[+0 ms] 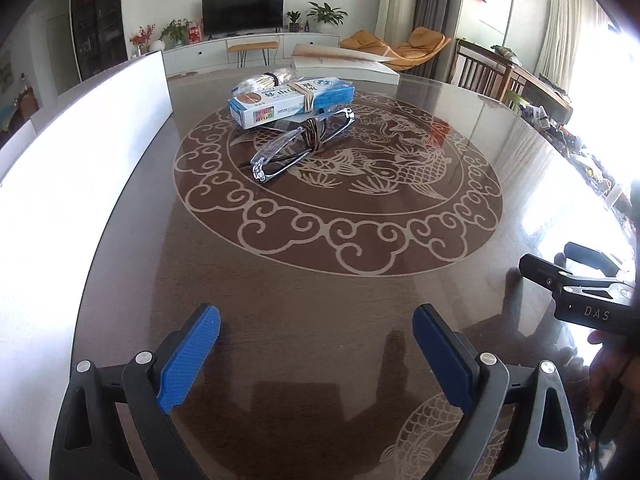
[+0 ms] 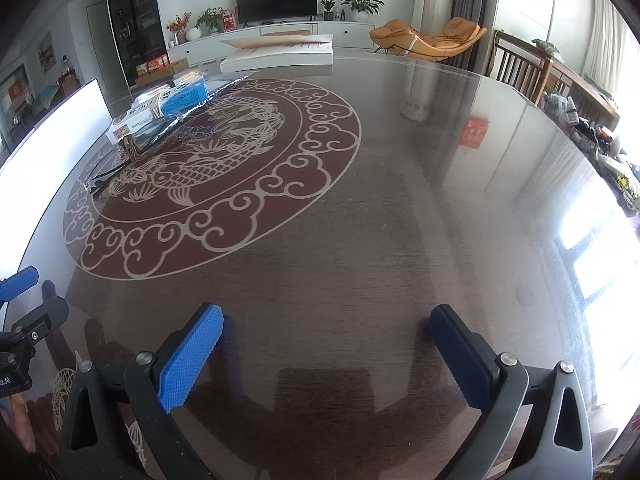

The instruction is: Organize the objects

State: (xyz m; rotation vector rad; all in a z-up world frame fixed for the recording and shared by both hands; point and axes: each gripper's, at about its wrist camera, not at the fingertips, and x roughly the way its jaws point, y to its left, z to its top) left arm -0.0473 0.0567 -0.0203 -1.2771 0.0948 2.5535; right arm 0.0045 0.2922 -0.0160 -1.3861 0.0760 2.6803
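In the left wrist view the left gripper [image 1: 316,354] hangs low over the glossy dark table [image 1: 320,264], its blue fingers [image 1: 190,356] spread wide with nothing between them. Out on the fish-and-cloud medallion lies a pair of clear-framed glasses [image 1: 298,148], folded, with a brown cord wound around the middle. Just behind them sits a blue and white box [image 1: 290,102] bound with a rubber band, its print too small to read; a bundle of pale sticks [image 1: 268,79] lies behind or on it, which one is hard to tell. The right gripper [image 1: 580,294] is cut off at the right edge.

In the right wrist view the right gripper [image 2: 326,354] is likewise released over bare table, fingers [image 2: 192,354] apart. The box [image 2: 168,106] and glasses [image 2: 132,152] sit far off at upper left, the glasses nearly lost in glare. Only a blue fingertip of the left gripper [image 2: 18,282] shows at the left edge.
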